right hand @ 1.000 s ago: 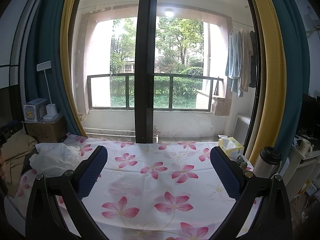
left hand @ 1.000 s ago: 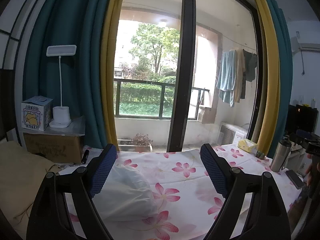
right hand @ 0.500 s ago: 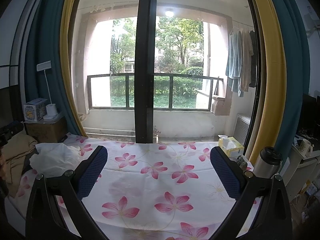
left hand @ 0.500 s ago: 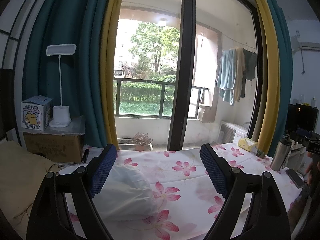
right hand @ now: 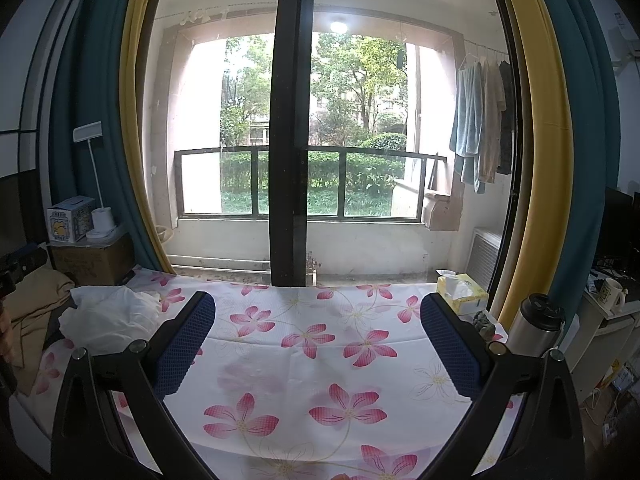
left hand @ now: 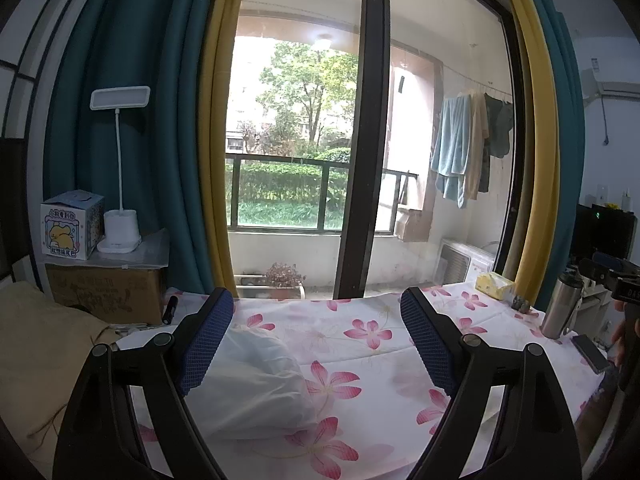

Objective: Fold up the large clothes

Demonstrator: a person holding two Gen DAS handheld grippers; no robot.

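Observation:
A crumpled white garment [left hand: 256, 388] lies on the left part of a table covered with a pink-flowered cloth [left hand: 360, 360]. It also shows in the right wrist view [right hand: 112, 316] at the left. A tan garment [left hand: 36, 356] lies further left, also seen in the right wrist view [right hand: 36, 312]. My left gripper [left hand: 318, 328] is open and empty, above and just right of the white garment. My right gripper [right hand: 318, 328] is open and empty over the bare middle of the cloth [right hand: 320, 360].
A steel flask [right hand: 536, 320], a tissue box [right hand: 460, 294] and a phone [left hand: 592, 348] sit at the table's right end. A cardboard box [left hand: 104, 292] with a lamp [left hand: 120, 216] stands at the left. A glass balcony door is behind the table.

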